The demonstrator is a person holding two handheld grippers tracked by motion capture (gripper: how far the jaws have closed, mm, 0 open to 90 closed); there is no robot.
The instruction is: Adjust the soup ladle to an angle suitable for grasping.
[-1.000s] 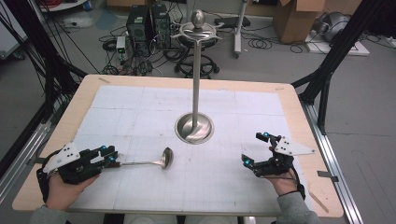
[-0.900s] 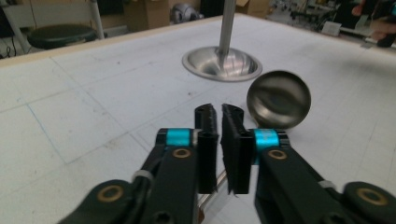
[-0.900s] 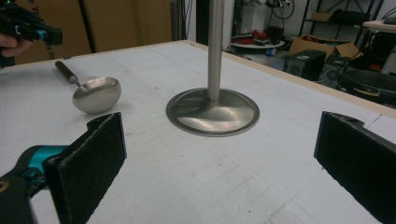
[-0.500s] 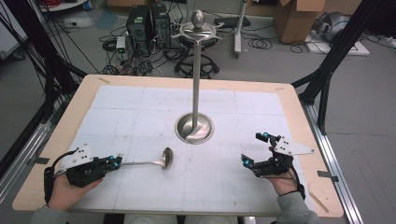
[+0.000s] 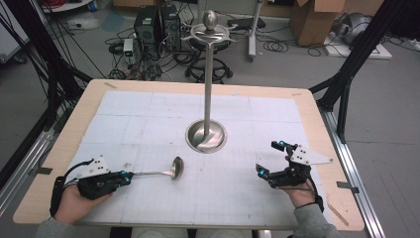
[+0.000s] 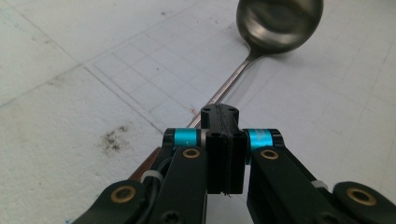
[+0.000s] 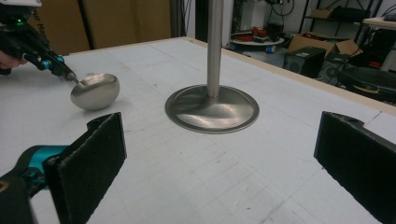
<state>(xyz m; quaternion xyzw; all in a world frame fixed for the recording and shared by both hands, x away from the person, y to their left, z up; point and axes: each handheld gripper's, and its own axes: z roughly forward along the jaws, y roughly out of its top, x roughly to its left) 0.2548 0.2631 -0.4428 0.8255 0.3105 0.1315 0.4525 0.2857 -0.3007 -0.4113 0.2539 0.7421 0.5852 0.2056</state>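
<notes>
We find the left gripper (image 5: pixel 125 177) clenched on the ladle (image 5: pixel 174 167) handle, ready to lift toward the stand (image 5: pixel 206 136) at one o'clock; right gripper (image 5: pixel 271 162) gapes, unladen.

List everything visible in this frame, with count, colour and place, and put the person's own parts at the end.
Ladle: one, silver, lying on the mat at front left, bowl toward the centre.
Stand: one, silver, round base at mid-table with a tall pole and hooked top.
Mat: one, white with a grid, covering the table top.
Table: one, light wood, rim showing around the mat.
Cardboard boxes: brown, on the floor behind.
Computer towers: black, on the floor behind.
Left tongs: black with blue, shut on the ladle handle.
Right tongs: black with blue, open, at front right.
</notes>
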